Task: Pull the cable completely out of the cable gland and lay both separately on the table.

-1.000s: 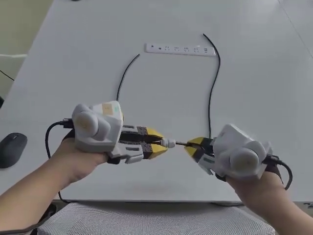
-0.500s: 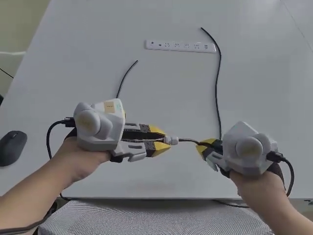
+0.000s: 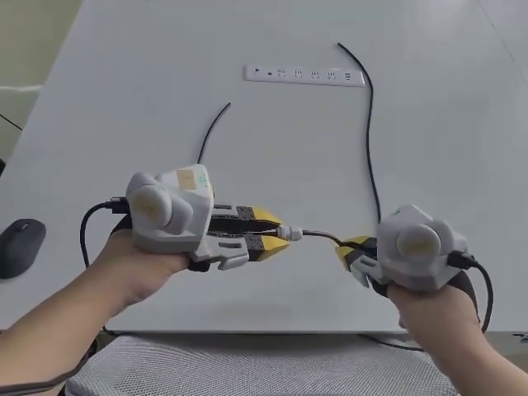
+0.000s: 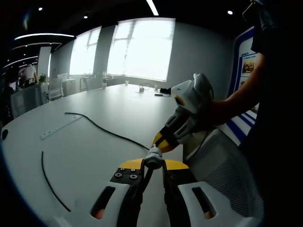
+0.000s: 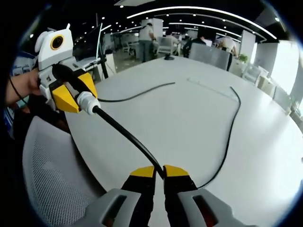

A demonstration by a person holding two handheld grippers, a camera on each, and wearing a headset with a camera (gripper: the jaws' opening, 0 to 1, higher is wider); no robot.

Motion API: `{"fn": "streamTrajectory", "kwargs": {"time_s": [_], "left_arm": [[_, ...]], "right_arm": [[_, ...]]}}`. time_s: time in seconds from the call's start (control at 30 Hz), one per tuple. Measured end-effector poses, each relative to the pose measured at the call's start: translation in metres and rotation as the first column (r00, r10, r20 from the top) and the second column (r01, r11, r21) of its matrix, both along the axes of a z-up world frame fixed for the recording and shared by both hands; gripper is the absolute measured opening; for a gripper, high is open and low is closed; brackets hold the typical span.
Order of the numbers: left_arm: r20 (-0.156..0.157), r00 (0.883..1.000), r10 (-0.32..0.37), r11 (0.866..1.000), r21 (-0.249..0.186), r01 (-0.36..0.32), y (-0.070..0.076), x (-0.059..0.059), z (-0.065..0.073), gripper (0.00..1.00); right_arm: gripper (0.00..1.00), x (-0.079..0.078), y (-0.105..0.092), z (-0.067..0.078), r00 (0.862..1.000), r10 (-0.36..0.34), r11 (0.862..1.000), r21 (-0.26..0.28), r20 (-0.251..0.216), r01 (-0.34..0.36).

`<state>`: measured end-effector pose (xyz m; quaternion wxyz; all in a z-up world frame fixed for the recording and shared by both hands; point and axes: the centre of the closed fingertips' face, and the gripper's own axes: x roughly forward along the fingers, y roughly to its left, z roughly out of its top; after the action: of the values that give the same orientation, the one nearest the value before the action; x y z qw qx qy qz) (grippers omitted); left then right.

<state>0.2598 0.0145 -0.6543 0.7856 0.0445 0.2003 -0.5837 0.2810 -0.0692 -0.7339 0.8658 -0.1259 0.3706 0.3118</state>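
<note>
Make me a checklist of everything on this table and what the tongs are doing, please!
Surface: white table, flat and pale.
Job's things: cable gland with the cable not yet pulled out; both held above the table.
Clutter: power strip at the far side; mouse at the left.
Grippers: left tongs shut on the cable gland; right tongs shut on the cable.
Cables: short black cable lying loose; the job cable's long tail seems to trail across the table past the power strip.
Surroundings: mesh chair at the near edge; windows; people far off.
</note>
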Motion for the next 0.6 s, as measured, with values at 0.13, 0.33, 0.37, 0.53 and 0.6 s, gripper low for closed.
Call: {"fn": "streamTrajectory", "kwargs": {"time_s": [0.13,0.33,0.37,0.53,0.6], "left_arm": [[0.003,1.000,0.004,1.000,-0.003,-0.004,0.001,0.000,0.002,0.15],[0.009,1.000,0.013,1.000,-0.007,-0.013,0.003,0.001,0.003,0.15],[0.010,1.000,0.013,1.000,-0.007,-0.013,0.003,0.001,0.003,0.15],[0.014,1.000,0.014,1.000,-0.007,-0.014,0.003,0.001,0.004,0.15],[0.014,1.000,0.010,1.000,-0.006,-0.010,0.002,0.001,0.004,0.15]], "right_arm": [[0.02,0.000,-0.002,0.006,0.999,0.029,0.999,-0.016,0.045,-0.029],[0.09,-0.004,-0.003,0.017,0.993,0.070,0.996,-0.068,0.096,-0.063],[0.12,-0.005,-0.002,0.019,0.992,0.075,0.995,-0.072,0.102,-0.068],[0.17,-0.008,0.013,0.042,0.967,0.173,0.979,-0.139,0.189,-0.148],[0.17,-0.010,0.023,0.049,0.956,0.206,0.972,-0.157,0.211,-0.175]]}}
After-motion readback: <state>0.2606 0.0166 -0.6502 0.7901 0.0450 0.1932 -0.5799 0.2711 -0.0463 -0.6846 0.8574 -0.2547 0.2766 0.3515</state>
